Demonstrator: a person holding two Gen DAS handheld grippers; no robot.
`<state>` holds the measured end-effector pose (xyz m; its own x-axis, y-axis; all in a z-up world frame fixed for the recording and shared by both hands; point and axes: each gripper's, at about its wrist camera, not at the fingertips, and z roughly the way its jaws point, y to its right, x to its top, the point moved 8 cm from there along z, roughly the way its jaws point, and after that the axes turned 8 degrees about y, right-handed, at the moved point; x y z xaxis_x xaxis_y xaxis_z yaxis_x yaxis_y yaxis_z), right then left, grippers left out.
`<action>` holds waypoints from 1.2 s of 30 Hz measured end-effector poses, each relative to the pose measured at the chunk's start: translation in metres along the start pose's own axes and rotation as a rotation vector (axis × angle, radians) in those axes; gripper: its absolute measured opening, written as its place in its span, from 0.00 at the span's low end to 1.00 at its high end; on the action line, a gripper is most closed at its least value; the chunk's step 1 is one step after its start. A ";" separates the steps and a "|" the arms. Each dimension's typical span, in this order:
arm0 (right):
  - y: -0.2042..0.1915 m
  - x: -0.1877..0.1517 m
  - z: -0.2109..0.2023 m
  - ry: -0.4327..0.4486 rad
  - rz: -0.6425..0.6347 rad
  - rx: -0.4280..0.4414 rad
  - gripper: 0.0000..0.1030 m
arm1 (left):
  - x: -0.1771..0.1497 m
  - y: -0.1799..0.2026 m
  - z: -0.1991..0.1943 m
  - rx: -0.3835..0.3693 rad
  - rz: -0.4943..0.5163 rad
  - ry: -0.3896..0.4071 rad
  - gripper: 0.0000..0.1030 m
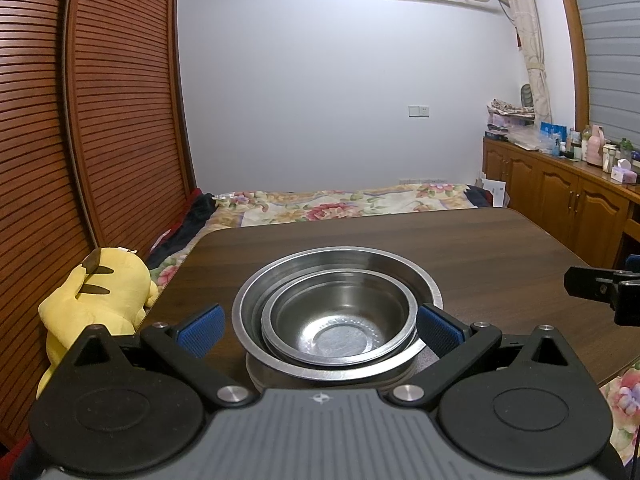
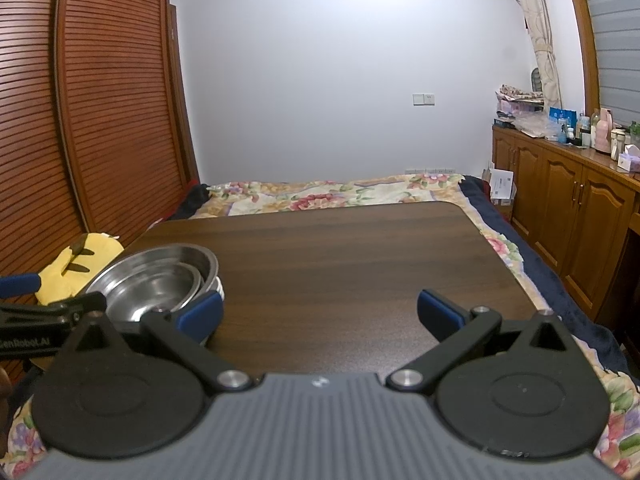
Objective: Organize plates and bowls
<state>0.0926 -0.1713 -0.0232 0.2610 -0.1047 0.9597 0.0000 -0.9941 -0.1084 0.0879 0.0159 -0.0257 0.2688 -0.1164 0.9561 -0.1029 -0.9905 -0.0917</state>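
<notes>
Dark wood table — steel stack sits at its near left part. Large bowl nests small bowl, white dish beneath. Left gripper spread wide, straddling stack, gripping nothing. Right gripper spread over bare wood. Judged: stacking finished or nearly — next, withdraw without nudging rims.

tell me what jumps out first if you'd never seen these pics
The nested steel bowls stand out first, the smaller sitting inside the larger at the near left of the dark wooden table, framed by the open left gripper. Next comes the yellow plush toy off the table's left edge, beside the slatted wardrobe doors.
</notes>
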 end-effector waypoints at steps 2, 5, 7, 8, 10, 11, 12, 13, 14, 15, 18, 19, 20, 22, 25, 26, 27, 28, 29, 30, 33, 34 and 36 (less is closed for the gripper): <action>0.000 0.000 0.000 -0.001 -0.001 0.000 1.00 | 0.000 0.000 0.000 0.000 0.000 0.000 1.00; 0.000 0.000 0.001 -0.002 0.000 0.002 1.00 | 0.000 0.000 0.000 0.000 -0.001 0.001 1.00; 0.000 -0.001 0.000 -0.003 0.001 0.001 1.00 | 0.000 -0.001 0.000 0.001 -0.002 0.002 1.00; 0.000 -0.001 0.001 -0.004 0.001 0.002 1.00 | 0.000 0.000 0.000 0.001 -0.002 0.002 1.00; -0.001 -0.001 0.000 -0.003 -0.001 0.003 1.00 | 0.000 -0.001 0.000 0.001 -0.002 0.001 1.00; -0.001 -0.001 0.000 -0.003 -0.001 0.003 1.00 | 0.000 0.000 0.000 0.001 -0.001 0.002 1.00; -0.001 -0.001 0.000 -0.003 -0.001 0.004 1.00 | 0.000 0.000 0.000 0.001 -0.001 0.002 1.00; -0.001 -0.001 0.000 -0.002 0.000 0.003 1.00 | 0.000 -0.001 0.000 0.001 -0.001 0.002 1.00; -0.001 -0.001 0.000 -0.003 0.000 0.002 1.00 | 0.000 0.000 0.000 0.001 -0.001 0.002 1.00; -0.001 -0.001 0.000 -0.003 0.001 0.003 1.00 | 0.000 0.000 0.000 0.001 -0.001 0.002 1.00; -0.001 -0.001 0.000 -0.002 0.000 0.003 1.00 | 0.000 0.000 0.000 0.001 -0.001 0.002 1.00; -0.001 -0.001 0.000 -0.002 0.000 0.004 1.00 | 0.000 -0.001 0.000 0.001 -0.001 0.002 1.00; -0.001 -0.001 0.000 -0.003 -0.001 0.004 1.00 | 0.000 0.000 0.000 0.001 -0.001 0.002 1.00; -0.001 -0.001 0.000 -0.003 0.001 0.003 1.00 | 0.000 0.000 0.000 0.001 -0.001 0.001 1.00; -0.002 -0.001 0.000 -0.003 0.000 0.003 1.00 | 0.000 -0.001 0.000 0.001 -0.002 0.002 1.00; -0.002 -0.001 0.000 -0.003 0.000 0.003 1.00 | 0.000 -0.001 0.000 0.001 -0.002 0.003 1.00; -0.002 -0.002 0.000 -0.002 0.000 0.004 1.00 | 0.000 -0.001 0.000 0.001 -0.002 0.002 1.00; -0.002 -0.001 0.000 -0.001 -0.001 0.004 1.00 | 0.000 -0.001 0.000 0.001 -0.002 0.002 1.00; -0.002 -0.001 0.000 -0.001 -0.001 0.005 1.00 | 0.000 -0.001 0.000 0.001 -0.003 0.002 1.00; -0.002 -0.002 0.000 -0.001 0.000 0.005 1.00 | 0.000 -0.001 0.000 0.002 -0.002 0.003 1.00; -0.002 -0.002 0.000 -0.002 -0.001 0.004 1.00 | 0.000 -0.001 0.000 0.001 -0.002 0.002 1.00; -0.002 -0.002 0.000 -0.002 0.000 0.004 1.00 | 0.000 -0.001 0.000 0.001 -0.002 0.002 1.00; -0.002 -0.002 0.000 -0.001 -0.001 0.004 1.00 | 0.000 -0.001 0.000 0.001 -0.001 0.002 1.00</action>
<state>0.0918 -0.1692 -0.0244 0.2620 -0.1032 0.9595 0.0041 -0.9941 -0.1081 0.0881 0.0167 -0.0255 0.2667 -0.1150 0.9569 -0.1015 -0.9907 -0.0908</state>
